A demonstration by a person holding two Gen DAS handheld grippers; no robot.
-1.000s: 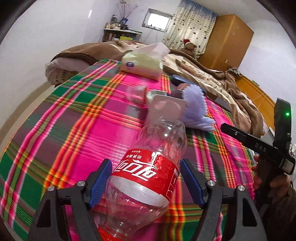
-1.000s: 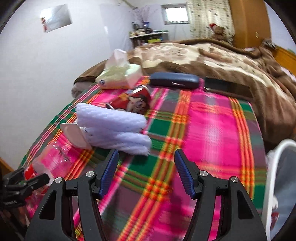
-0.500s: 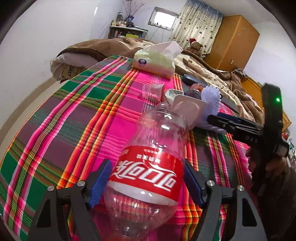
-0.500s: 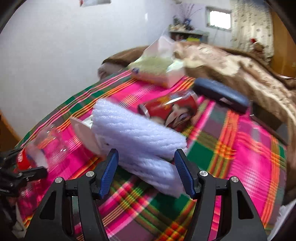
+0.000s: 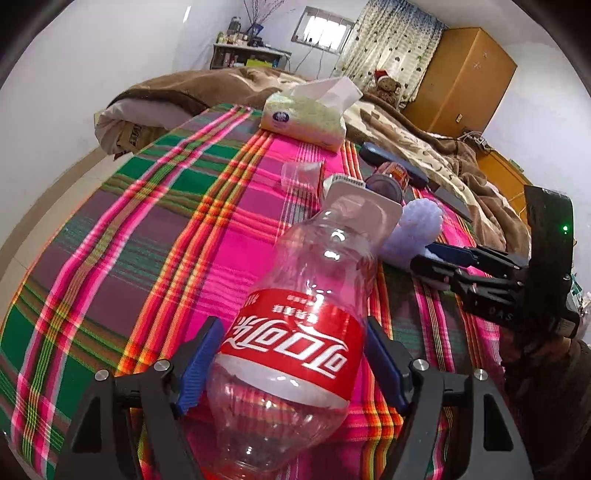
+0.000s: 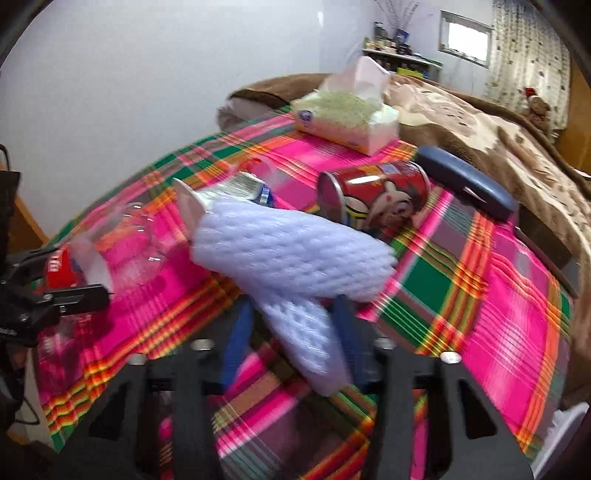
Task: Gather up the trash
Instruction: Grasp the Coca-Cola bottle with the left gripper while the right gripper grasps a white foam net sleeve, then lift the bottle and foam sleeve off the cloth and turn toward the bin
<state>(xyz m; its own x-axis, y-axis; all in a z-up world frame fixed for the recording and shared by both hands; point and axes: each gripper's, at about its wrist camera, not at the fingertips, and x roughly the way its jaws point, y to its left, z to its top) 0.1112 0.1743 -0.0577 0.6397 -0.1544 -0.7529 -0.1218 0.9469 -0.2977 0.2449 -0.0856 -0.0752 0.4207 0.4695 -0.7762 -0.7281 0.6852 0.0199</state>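
Room: we see a bed with a bright checked blanket (image 5: 155, 229) on it, pink, green and orange.
Landmark: we tell every place from the clear bottle (image 5: 295, 332) with the red label.
Left gripper (image 5: 291, 365): our blue pads (image 5: 199, 365) press on both sides of the bottle at its red label, so we hold it tight. Its neck points away from us.
Right gripper (image 6: 291, 336): we see it to the right of the bottle. Its jaws are closing, and the lower end of the foam net (image 6: 295, 254) sits between them. We think the pads touch the net, but the picture is blurry there.
Foam net: it is pale purple and soft, just to the right of the bottle's neck, and it lies on the blanket.
White carton (image 5: 364, 206): we see it right behind the bottle's neck, next to the foam net.
Clear cup (image 5: 301, 177): it lies on its side a bit past the carton, to the left.
Red can (image 6: 373, 195): it lies on its side past the foam net and has a cartoon face on it.
Dark blue case (image 6: 465, 182): it lies beyond the can.
Tissue pack (image 5: 304, 120): it is far behind the bottle, with one tissue sticking up.
Brown blanket (image 5: 417, 147): it covers the far end of the bed.
Far back: we see a window (image 5: 323, 31), a curtain (image 5: 391, 51) and a wooden wardrobe (image 5: 461, 96).
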